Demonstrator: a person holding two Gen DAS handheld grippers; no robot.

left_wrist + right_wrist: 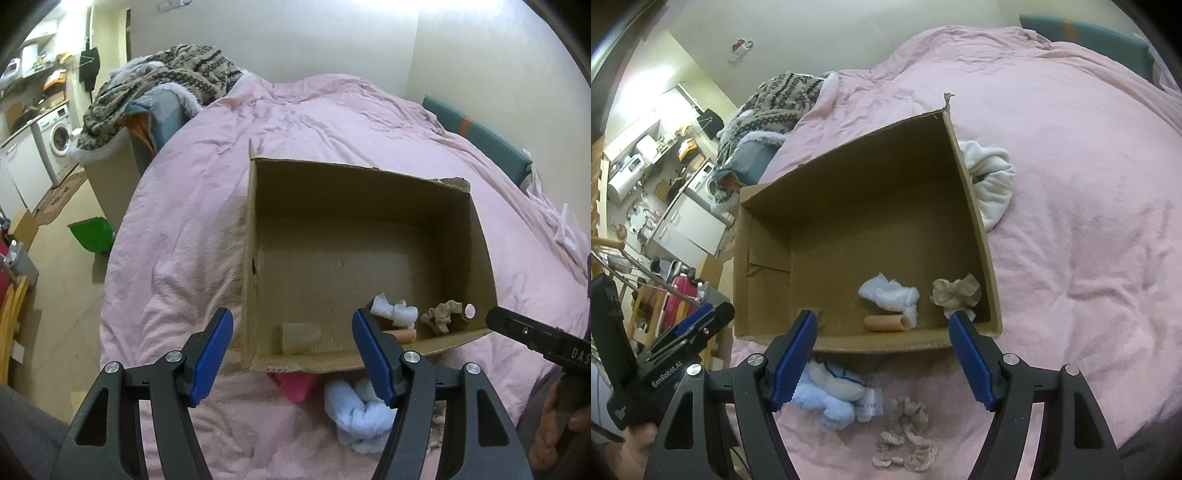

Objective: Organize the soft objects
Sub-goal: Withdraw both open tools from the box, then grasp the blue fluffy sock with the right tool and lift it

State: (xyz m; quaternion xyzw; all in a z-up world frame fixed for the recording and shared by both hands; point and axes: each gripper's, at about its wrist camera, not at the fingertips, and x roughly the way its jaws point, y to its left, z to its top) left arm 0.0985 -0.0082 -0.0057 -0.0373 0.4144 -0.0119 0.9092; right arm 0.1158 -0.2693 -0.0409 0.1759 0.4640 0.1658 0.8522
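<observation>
Bed: pink quilted bed cover under everything.
Box: open brown cardboard box, three small soft pieces inside.
Toy: pale blue plush toy outside, near edge.
Grippers: my left gripper and right gripper wide open, empty.
Risk: shallow pinch may slip off plush.

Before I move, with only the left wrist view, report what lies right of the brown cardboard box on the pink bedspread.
Observer: A white fleece bundle lies against the right outer wall of the brown cardboard box, on the pink bedspread.
Operator: Now check the bedspread in front of the box, where my gripper's finger blocks me.
Observer: A beige lace-trimmed cloth strip lies there, just right of the light blue plush toy.
Operator: Confirm the right gripper.
Observer: The right gripper is open and empty, pointing at the box's near edge.
</observation>
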